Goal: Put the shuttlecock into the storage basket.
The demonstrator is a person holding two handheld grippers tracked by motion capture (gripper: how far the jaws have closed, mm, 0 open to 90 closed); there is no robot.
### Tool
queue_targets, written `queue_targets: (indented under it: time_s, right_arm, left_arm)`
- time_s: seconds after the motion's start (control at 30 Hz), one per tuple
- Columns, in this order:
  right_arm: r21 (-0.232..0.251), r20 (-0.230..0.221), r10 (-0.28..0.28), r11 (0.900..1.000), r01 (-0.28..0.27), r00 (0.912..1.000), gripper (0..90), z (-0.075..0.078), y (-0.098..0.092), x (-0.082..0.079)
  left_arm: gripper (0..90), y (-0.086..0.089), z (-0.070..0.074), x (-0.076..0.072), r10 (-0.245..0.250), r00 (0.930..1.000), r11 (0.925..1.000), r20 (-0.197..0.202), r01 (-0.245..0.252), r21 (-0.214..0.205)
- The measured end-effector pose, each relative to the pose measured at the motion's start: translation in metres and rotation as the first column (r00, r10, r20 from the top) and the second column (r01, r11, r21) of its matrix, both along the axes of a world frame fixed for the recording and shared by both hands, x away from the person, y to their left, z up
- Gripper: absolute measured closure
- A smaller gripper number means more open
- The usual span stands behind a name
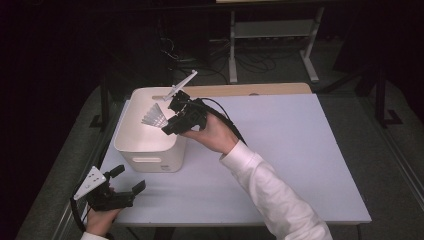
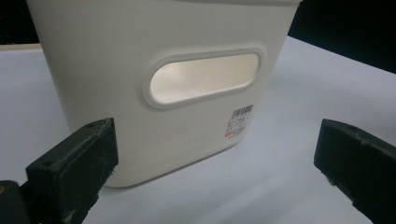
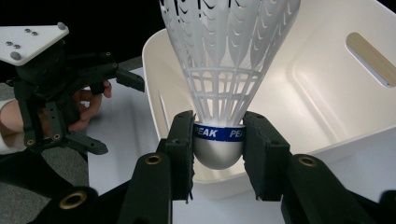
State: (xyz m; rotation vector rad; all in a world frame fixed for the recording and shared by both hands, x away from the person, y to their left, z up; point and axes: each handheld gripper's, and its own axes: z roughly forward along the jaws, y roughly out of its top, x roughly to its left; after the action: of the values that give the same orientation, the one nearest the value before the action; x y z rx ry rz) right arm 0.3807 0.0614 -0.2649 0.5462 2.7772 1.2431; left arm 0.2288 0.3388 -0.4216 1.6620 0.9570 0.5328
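Holding white plastic shuttlecock (image 3: 224,60) by its silver cap in right gripper (image 3: 218,149) over white plastic bin (image 1: 131,145), probably for dropping in, left gripper (image 1: 129,180) parked wide.

Dark, dimly lit room beyond the jaws. Pale grey table (image 1: 300,150) underneath, with a strip of light wood (image 1: 260,89) along the far edge. Grey carpeted floor (image 1: 395,185) on both sides. Farther off, past the table, a light metal shelf frame (image 1: 272,30) on angled feet, tangled cables (image 1: 240,62) on the floor beside it. Walls lost in shadow.
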Motion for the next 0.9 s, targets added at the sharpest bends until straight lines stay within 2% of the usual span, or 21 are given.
queue_targets:
  time_s: [0.2,0.6,0.9]
  right_arm:
    - [0.002,-0.014,0.004,1.0,-0.004,0.9999,63.2,-0.004,0.008,0.001]
    - [-0.018,-0.012,0.025,0.9995,-0.025,0.9996,63.2,-0.012,0.024,0.006]
    - [-0.026,-0.041,0.013,0.9996,-0.014,0.9991,63.2,-0.021,0.029,0.013]
  left_arm:
    - [0.0,0.0,0.0,0.0,0.002,1.0,1.0,-0.004,-0.002,-0.007]
    - [0.0,0.0,0.0,0.0,0.002,1.0,0.9998,-0.003,-0.002,-0.018]
    - [0.0,0.0,0.0,0.0,0.004,1.0,0.9998,-0.002,-0.004,-0.02]
